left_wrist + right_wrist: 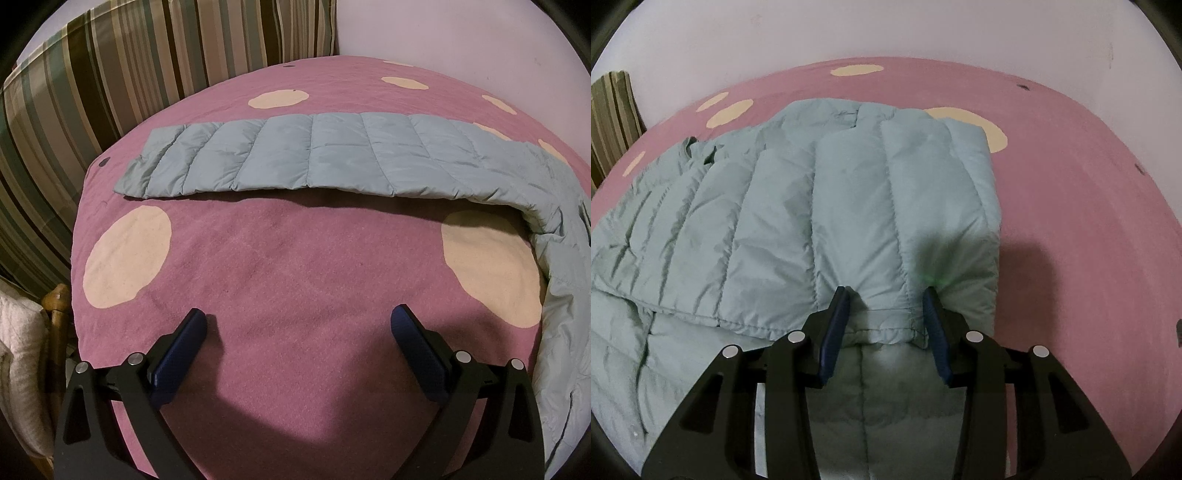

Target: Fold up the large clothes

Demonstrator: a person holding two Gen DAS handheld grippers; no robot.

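While the left gripper (298,325) hangs over bare bedspread (295,258) with its jaws wide and nothing between them, the work sits further right. At the far left of the left wrist view a striped cushion (110,74) leans against the wall, and past it one sleeve (295,155) of the pale blue padded jacket (831,203) lies stretched flat across the pink, cream-spotted bed — spread out, I judge, so it can be folded in later. The sleeve curves down the right edge of that view into the body of the jacket.

On the right, the jacket's body lies across the bed, its quilted panels running away from the camera. The right gripper (886,291) has its jaws set fairly narrow around a bunched bit of the hem (886,317), both pads pressing into the fabric — a pinch that lets the edge be carried over the layer beneath it. That edge seems already doubled over the rest of the jacket, so a fold looks under way, with the sleeve not yet dealt with.
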